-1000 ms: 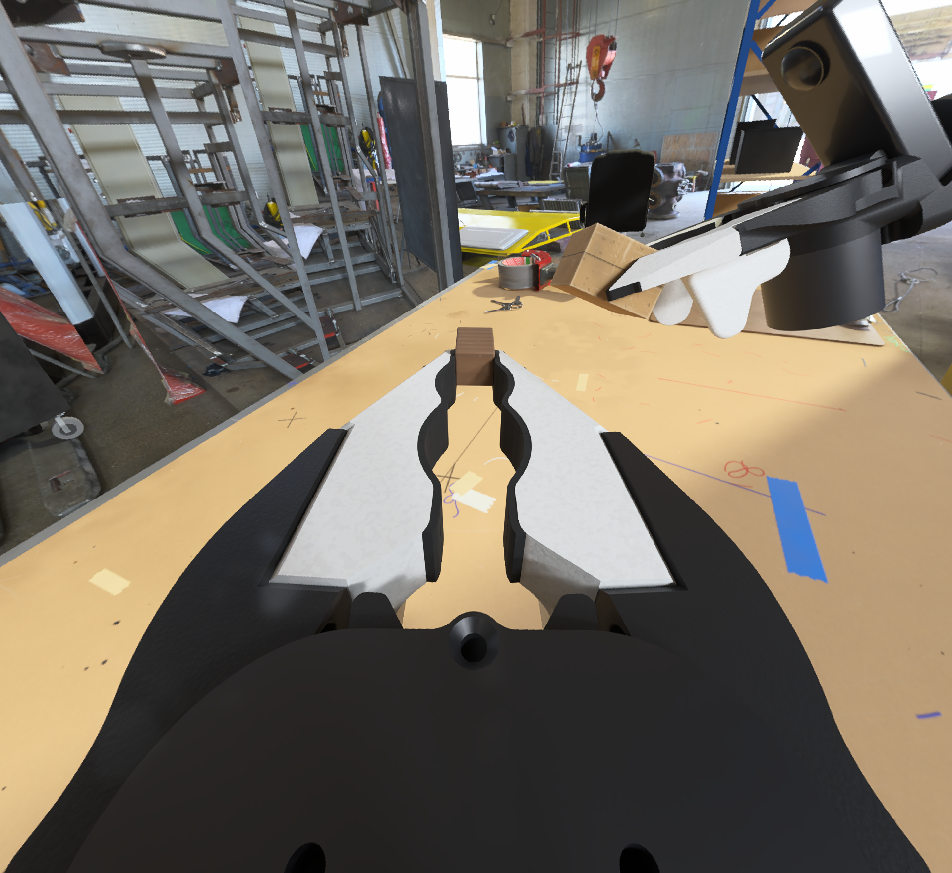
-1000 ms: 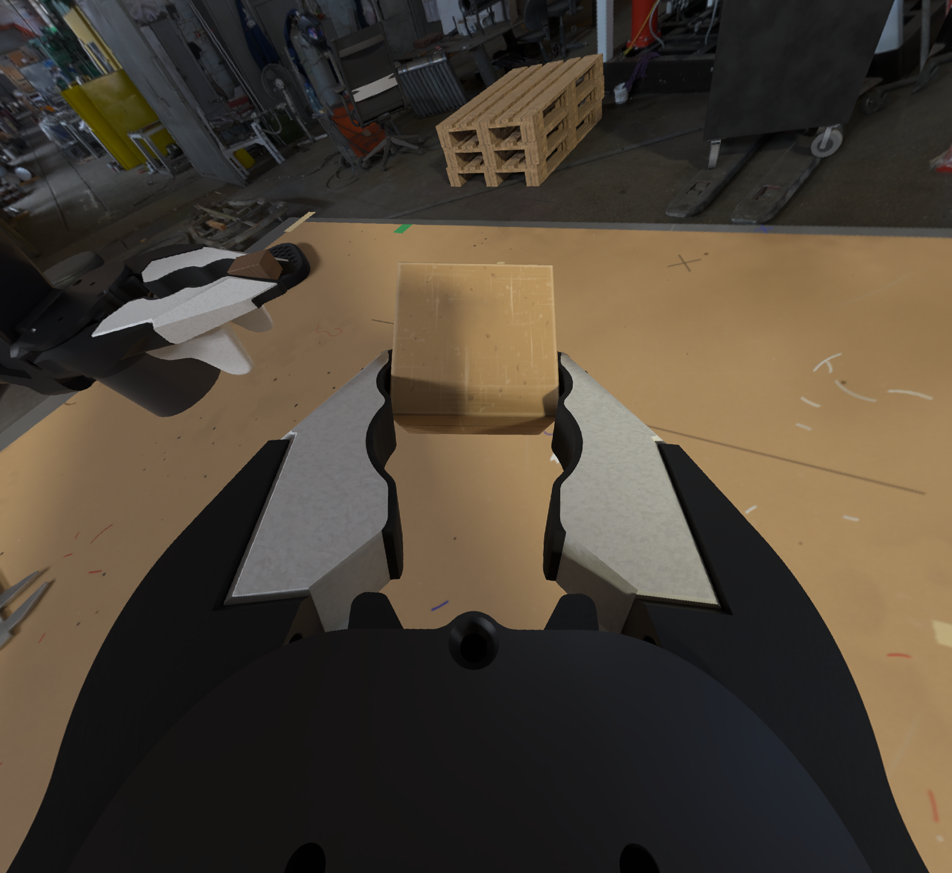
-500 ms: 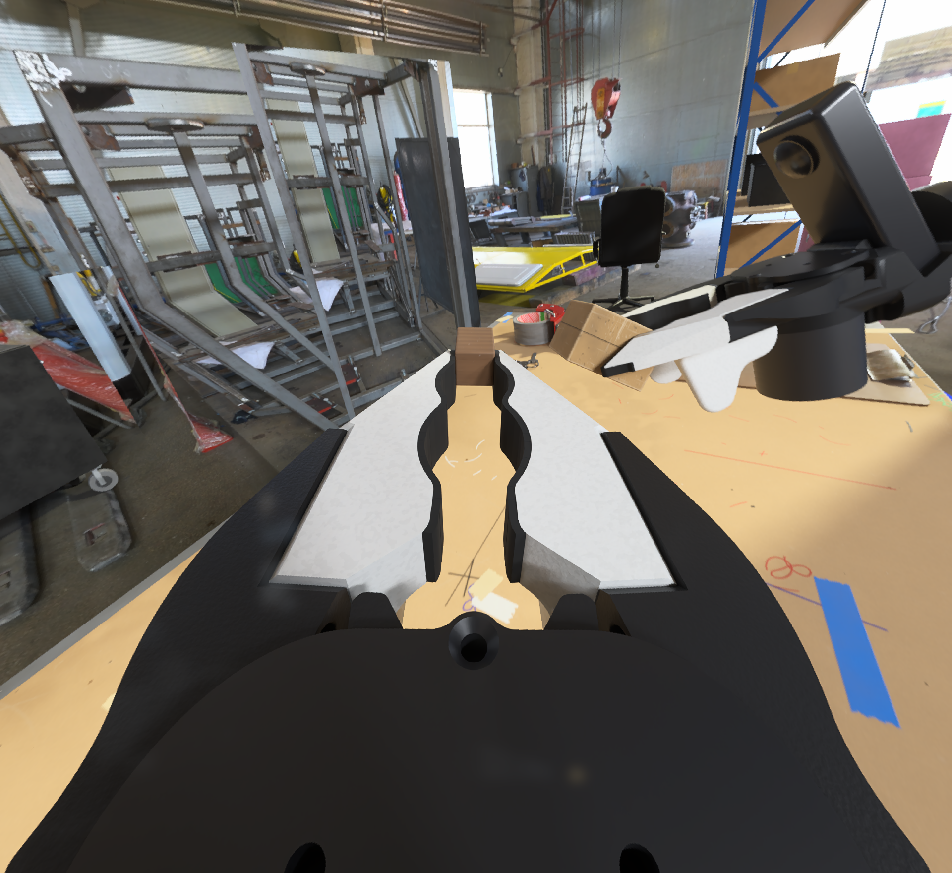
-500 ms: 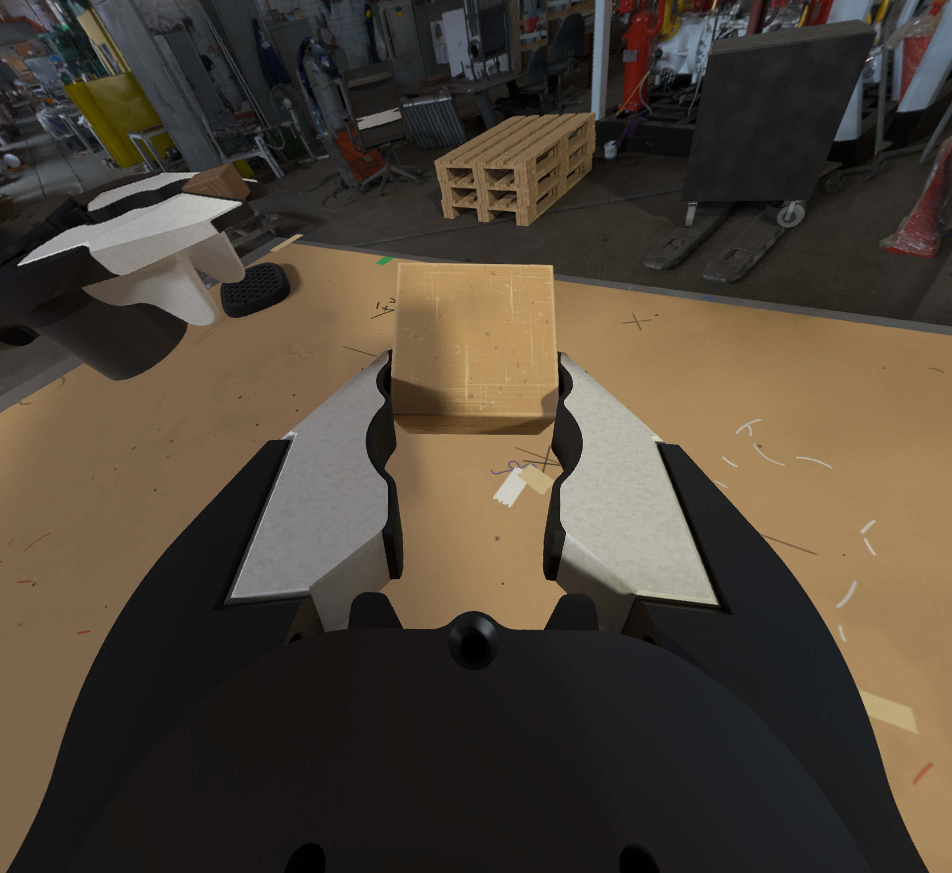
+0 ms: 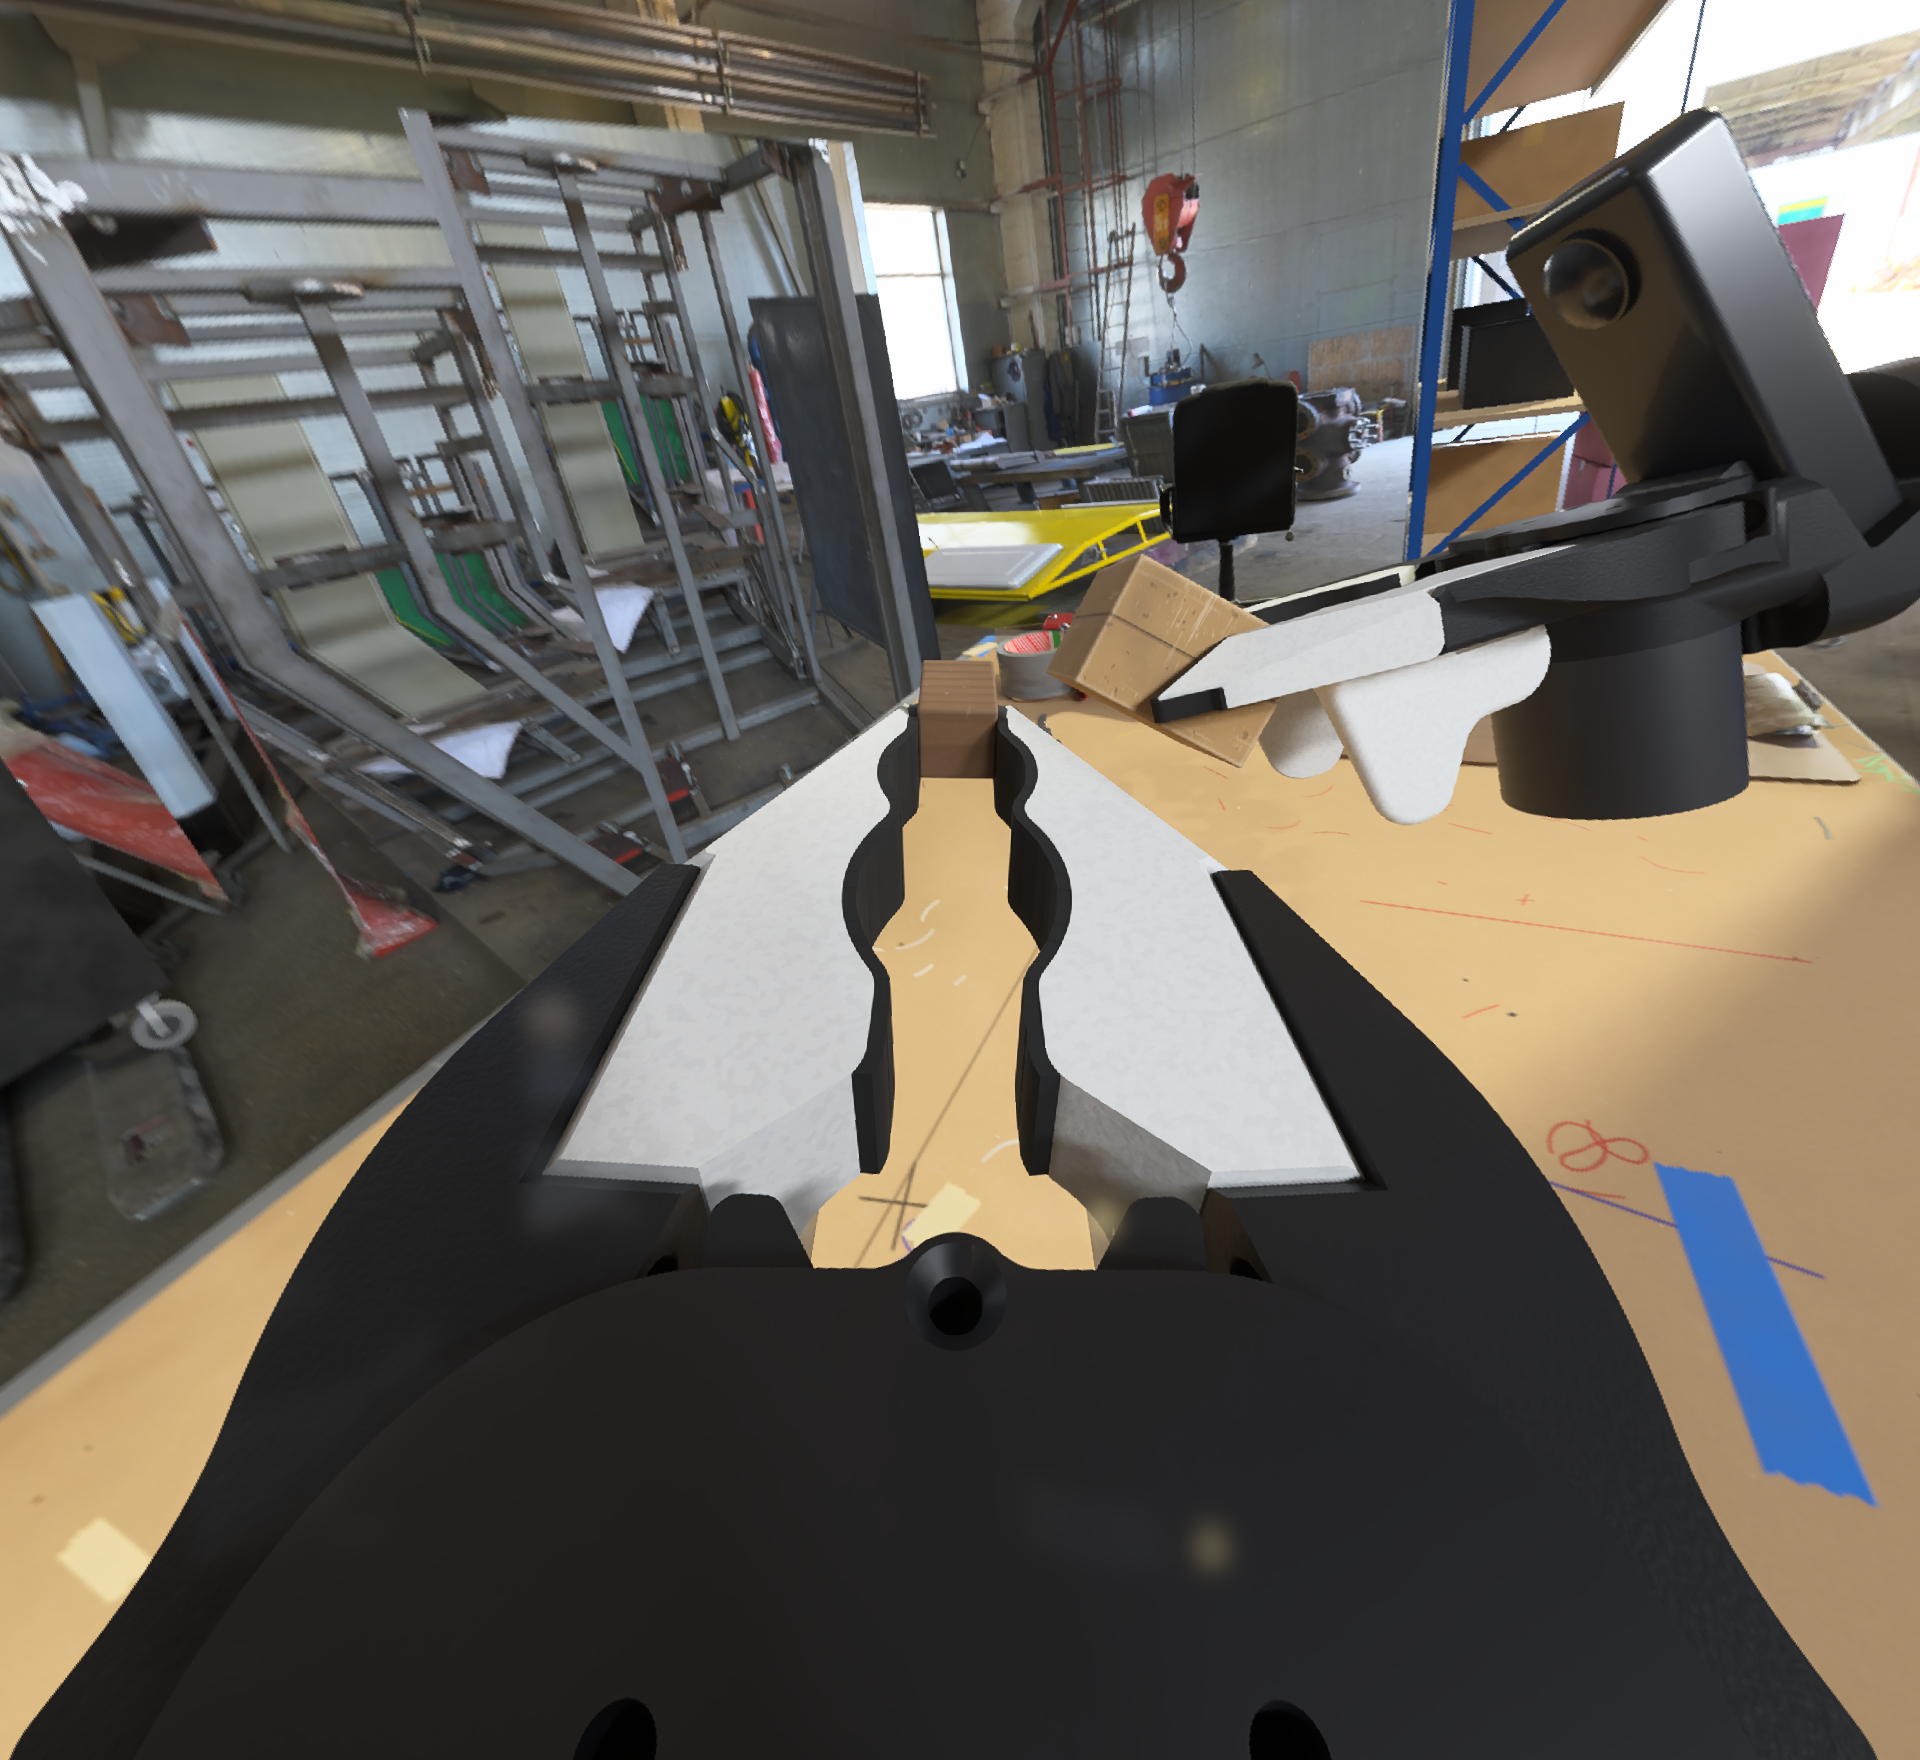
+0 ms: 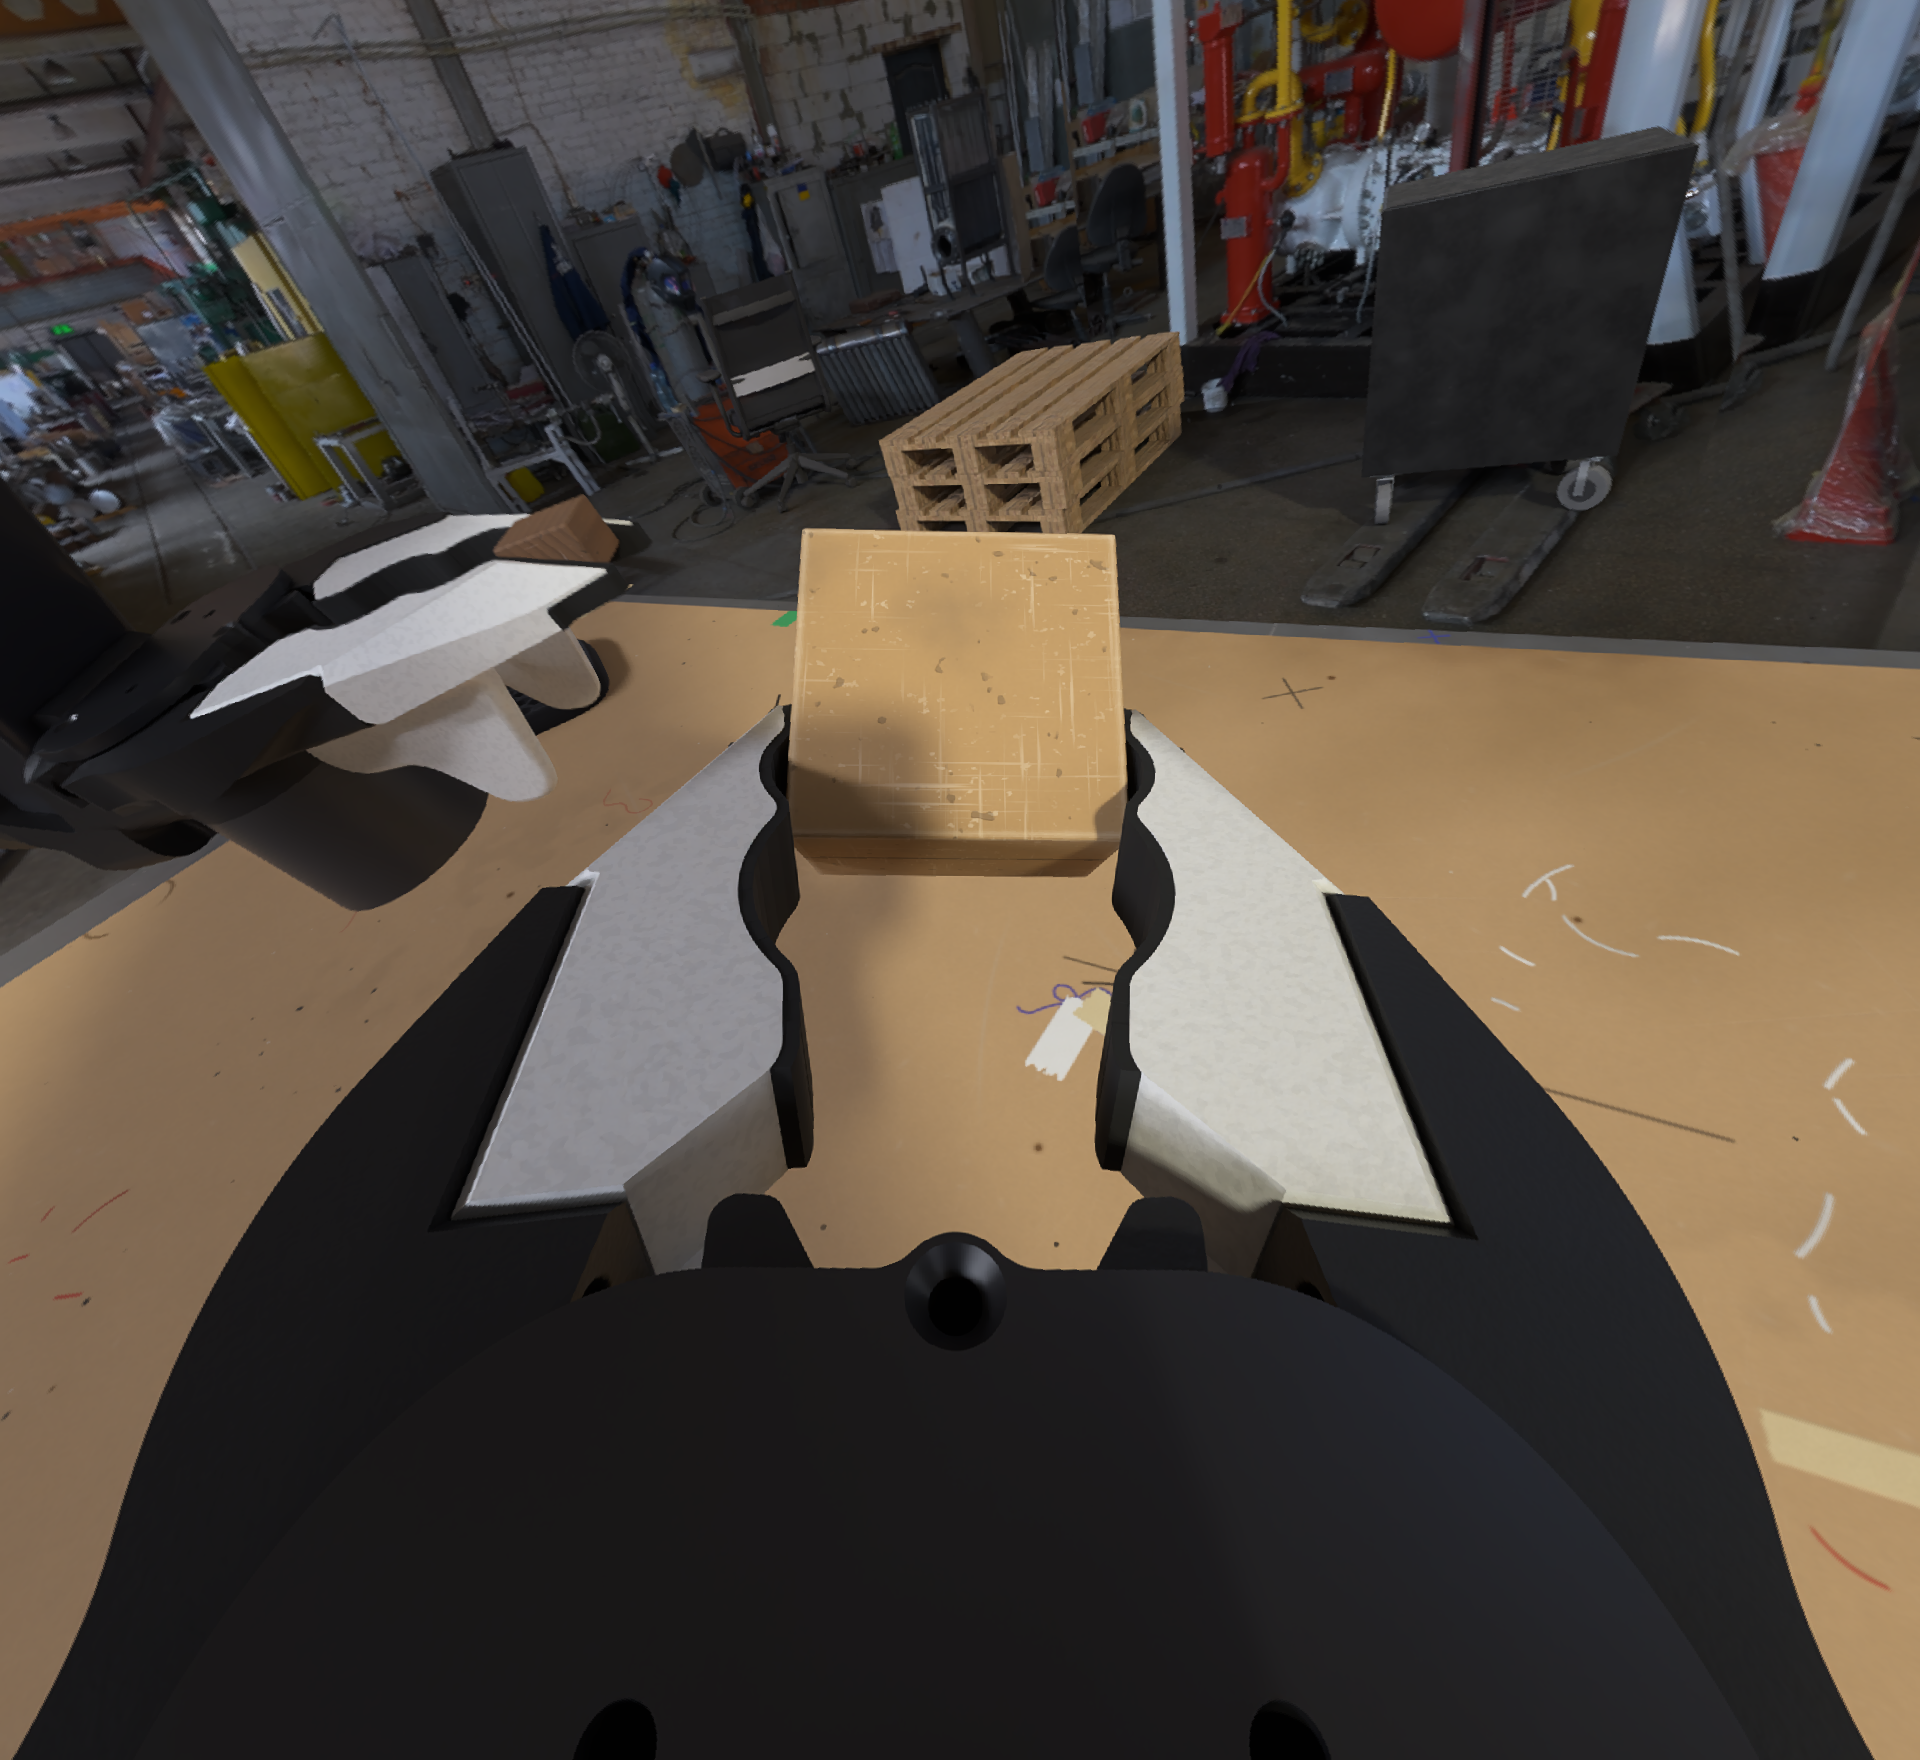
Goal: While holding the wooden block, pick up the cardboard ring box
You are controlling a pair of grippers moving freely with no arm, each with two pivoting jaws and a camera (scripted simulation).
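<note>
My left gripper [image 5: 958, 734] is shut on a small brown wooden block [image 5: 958, 715] at its fingertips and holds it above the tan table [image 5: 1558, 1035]. My right gripper [image 6: 956, 734] is shut on the tan cardboard ring box [image 6: 956, 702] and holds it clear of the table [image 6: 1455, 827]. In the left wrist view the right gripper [image 5: 1216, 697] shows at the upper right with the box [image 5: 1143, 635] in it. In the right wrist view the left gripper [image 6: 582, 557] shows at the left with the block [image 6: 551, 531].
A roll of tape [image 5: 1023, 661] lies at the far end of the table. A blue tape strip [image 5: 1756, 1326] is stuck on the table at the right. Metal racks [image 5: 416, 515] stand beyond the left edge. A stack of pallets [image 6: 1039, 437] and a dark panel [image 6: 1517, 308] stand on the floor beyond.
Both grippers have risen with their loads; the table has dropped lower in both views. The box has come up off the table. Both grips are unchanged.
</note>
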